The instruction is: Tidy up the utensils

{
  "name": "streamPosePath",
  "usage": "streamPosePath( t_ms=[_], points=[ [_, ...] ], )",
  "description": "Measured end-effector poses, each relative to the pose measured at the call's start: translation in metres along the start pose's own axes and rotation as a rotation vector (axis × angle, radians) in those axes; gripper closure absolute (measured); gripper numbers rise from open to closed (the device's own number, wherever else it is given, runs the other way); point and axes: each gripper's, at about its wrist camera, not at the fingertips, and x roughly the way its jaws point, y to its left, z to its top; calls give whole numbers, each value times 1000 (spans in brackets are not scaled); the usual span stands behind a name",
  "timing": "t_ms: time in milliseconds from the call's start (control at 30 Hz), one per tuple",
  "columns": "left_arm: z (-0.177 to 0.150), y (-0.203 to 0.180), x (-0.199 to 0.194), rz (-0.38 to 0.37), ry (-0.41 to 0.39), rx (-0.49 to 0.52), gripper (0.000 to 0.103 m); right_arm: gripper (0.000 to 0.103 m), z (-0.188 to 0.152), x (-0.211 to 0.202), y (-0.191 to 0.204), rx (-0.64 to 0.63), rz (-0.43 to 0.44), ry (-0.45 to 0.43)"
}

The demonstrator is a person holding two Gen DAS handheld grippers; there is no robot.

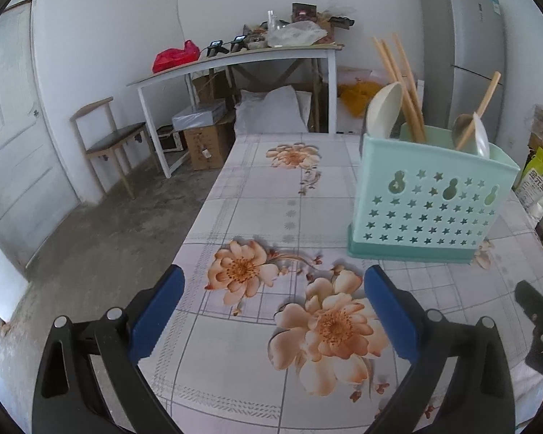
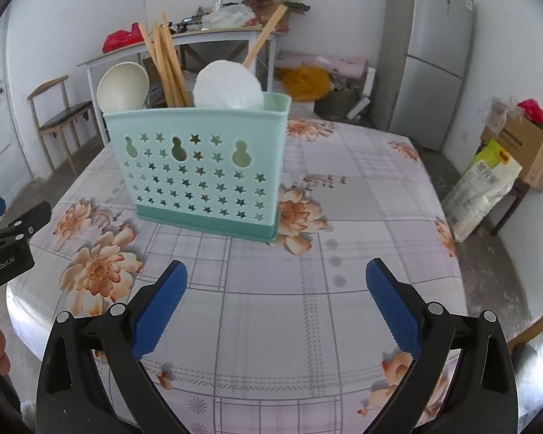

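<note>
Blue pads of my left gripper (image 1: pixel 271 300) stand wide apart over the flowered tablecloth (image 1: pixel 257 217), and nothing is between them. My right gripper (image 2: pixel 277 296) is spread in the same way above the cloth, also holding nothing. Ahead of both stands the mint-green utensil holder (image 2: pixel 202 173), upright on the table, with star-shaped holes in its wall. Inside it I see a cream spoon (image 2: pixel 123 86) at one end, a bundle of wooden chopsticks (image 2: pixel 164 61) beside it, and a white spoon (image 2: pixel 228 85) at the other end. One more wooden stick (image 2: pixel 266 34) leans behind the white spoon; perhaps it is a handle, I cannot tell well.
</note>
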Motion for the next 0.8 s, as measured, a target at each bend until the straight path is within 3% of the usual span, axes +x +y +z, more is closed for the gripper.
streamPosePath(
  t_ms=[300, 800],
  points=[
    [1, 0, 3, -10, 47, -8, 6, 8, 3, 0, -10, 43, -13, 6],
    [2, -2, 2, -5, 53, -13, 6, 8, 5, -1, -11, 47, -18, 6]
  ],
)
